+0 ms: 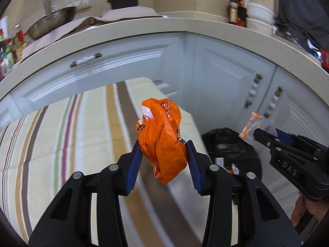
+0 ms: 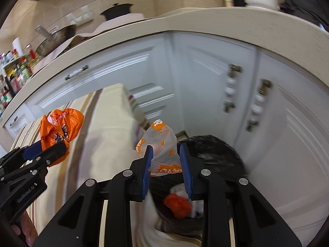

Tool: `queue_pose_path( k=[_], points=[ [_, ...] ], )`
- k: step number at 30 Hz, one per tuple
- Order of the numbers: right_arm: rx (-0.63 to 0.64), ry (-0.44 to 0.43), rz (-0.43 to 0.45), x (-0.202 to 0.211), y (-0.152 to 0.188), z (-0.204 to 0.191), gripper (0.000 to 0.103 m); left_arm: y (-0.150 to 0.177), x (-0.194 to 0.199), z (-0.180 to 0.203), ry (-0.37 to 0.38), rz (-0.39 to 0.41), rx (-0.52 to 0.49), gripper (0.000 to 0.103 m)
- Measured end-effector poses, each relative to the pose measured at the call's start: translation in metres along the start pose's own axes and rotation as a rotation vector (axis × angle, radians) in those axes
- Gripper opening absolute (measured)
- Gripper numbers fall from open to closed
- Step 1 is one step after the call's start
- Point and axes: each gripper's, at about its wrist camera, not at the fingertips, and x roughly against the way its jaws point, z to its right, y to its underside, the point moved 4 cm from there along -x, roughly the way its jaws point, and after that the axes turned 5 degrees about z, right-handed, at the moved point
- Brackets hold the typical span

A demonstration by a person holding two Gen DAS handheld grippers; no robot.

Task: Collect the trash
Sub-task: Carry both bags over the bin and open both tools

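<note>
My left gripper (image 1: 163,148) is shut on a crumpled orange plastic bag (image 1: 162,135) and holds it above the right edge of the striped tablecloth (image 1: 61,135). My right gripper (image 2: 166,154) is shut on a clear wrapper with orange print (image 2: 162,144) and holds it over the black-lined trash bin (image 2: 216,154). The bin shows in the left wrist view (image 1: 232,150) too, with scraps inside. The right gripper with its wrapper (image 1: 253,127) shows at the right of the left wrist view. The left gripper with the orange bag (image 2: 59,127) shows at the left of the right wrist view.
White cabinet doors (image 1: 226,78) with handles stand behind the bin under a cream countertop (image 1: 144,28). A wok (image 1: 51,24), a black pot (image 1: 123,1), bottles (image 1: 234,8) and a white tub (image 1: 260,16) sit on the counter. Red and white trash (image 2: 178,203) lies in the bin.
</note>
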Motion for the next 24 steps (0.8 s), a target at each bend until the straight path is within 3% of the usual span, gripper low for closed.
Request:
queue_pose_path(
  k=[9,24],
  points=[
    [-0.045,0.053,0.008,0.013,0.013,0.047,0.028,0.009,-0.022,0.063,0.032,-0.035,-0.080,0.042],
    [-0.072,0.065,0.000,0.005,0.022,0.076,0.028,0.014,-0.045,0.097,0.021,-0.074,-0.120,0.042]
  ],
)
